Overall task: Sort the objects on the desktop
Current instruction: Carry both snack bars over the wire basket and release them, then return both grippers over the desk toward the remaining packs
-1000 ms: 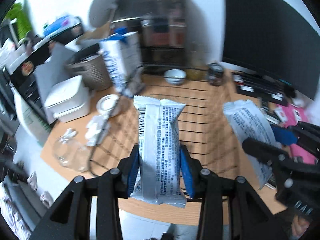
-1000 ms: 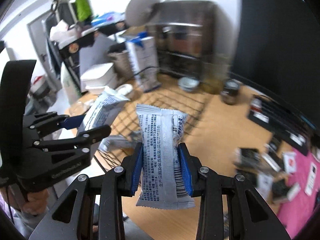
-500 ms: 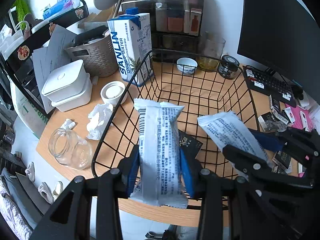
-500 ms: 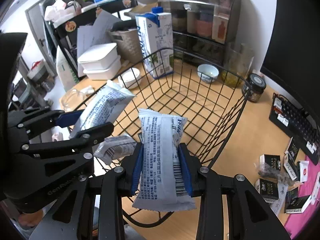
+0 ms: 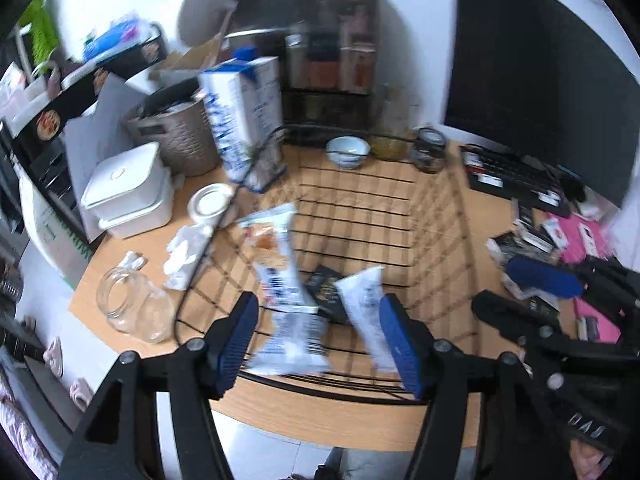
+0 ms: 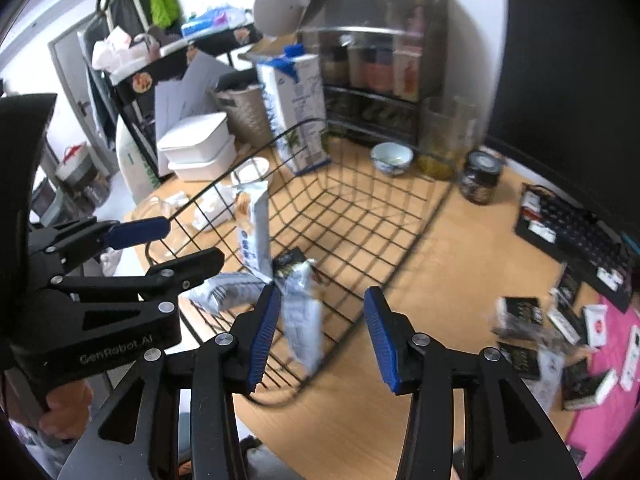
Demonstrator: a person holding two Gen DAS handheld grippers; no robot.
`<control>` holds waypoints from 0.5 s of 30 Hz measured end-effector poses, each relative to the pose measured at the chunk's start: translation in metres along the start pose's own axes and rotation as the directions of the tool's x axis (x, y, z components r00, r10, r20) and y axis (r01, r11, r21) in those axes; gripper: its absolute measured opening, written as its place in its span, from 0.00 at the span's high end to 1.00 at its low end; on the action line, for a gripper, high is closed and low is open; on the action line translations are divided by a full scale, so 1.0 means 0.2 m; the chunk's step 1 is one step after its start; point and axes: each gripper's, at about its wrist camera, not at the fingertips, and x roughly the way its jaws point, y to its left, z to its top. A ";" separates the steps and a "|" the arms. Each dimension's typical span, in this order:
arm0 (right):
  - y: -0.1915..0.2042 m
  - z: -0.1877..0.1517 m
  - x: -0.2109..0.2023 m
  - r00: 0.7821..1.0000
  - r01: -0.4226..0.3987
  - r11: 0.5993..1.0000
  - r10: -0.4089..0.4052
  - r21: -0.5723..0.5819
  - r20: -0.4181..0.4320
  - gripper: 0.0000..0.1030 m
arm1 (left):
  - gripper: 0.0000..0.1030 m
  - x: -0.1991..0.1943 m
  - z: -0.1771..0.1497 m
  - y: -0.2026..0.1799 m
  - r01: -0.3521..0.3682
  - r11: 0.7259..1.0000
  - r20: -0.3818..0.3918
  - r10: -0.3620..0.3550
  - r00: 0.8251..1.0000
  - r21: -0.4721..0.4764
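Both grippers hang over the black wire basket (image 5: 340,384) with their jaws opening. My left gripper (image 5: 318,344) no longer presses its white snack packet (image 5: 280,280), which is blurred and tipping down inside the basket. My right gripper (image 6: 322,336) has its blue pads clear of a second white packet (image 6: 304,316), which drops between them. That packet (image 5: 364,304) shows beside a small black packet (image 5: 326,284) on the basket floor. Another grey-white packet (image 6: 224,292) lies near the basket's front. The right gripper (image 5: 498,286) appears at the right, the left gripper (image 6: 188,242) at the left.
A blue-and-white carton (image 5: 244,120) stands at the basket's far left corner. White lidded boxes (image 5: 128,188), a glass jar (image 5: 132,308) and crumpled tissue (image 5: 186,248) lie left of it. Behind are a bowl (image 5: 347,151) and dark jar (image 5: 430,154); right, a keyboard (image 5: 516,176) and small packets (image 6: 520,312).
Both grippers have spread their jaws and let go of their packets. The two packets have left the pads and are falling into the basket.
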 end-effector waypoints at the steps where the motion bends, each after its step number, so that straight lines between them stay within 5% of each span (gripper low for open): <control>1: -0.03 -0.02 -0.04 1.000 0.010 1.000 -0.010 0.008 0.010 0.56 | 0.34 -0.02 -0.01 -0.05 0.015 1.000 0.005 -0.015 1.000 0.022; 9: -0.49 -0.29 -0.35 0.988 0.150 0.979 -0.155 0.141 0.025 0.47 | 0.34 -0.03 -0.13 -0.59 0.133 0.957 -0.033 -0.129 0.991 0.259; 15: -0.94 -0.61 -0.33 0.964 0.265 0.919 -0.244 0.292 -0.106 0.44 | 0.32 0.14 -0.26 -1.01 0.213 0.894 -0.152 -0.166 0.974 0.393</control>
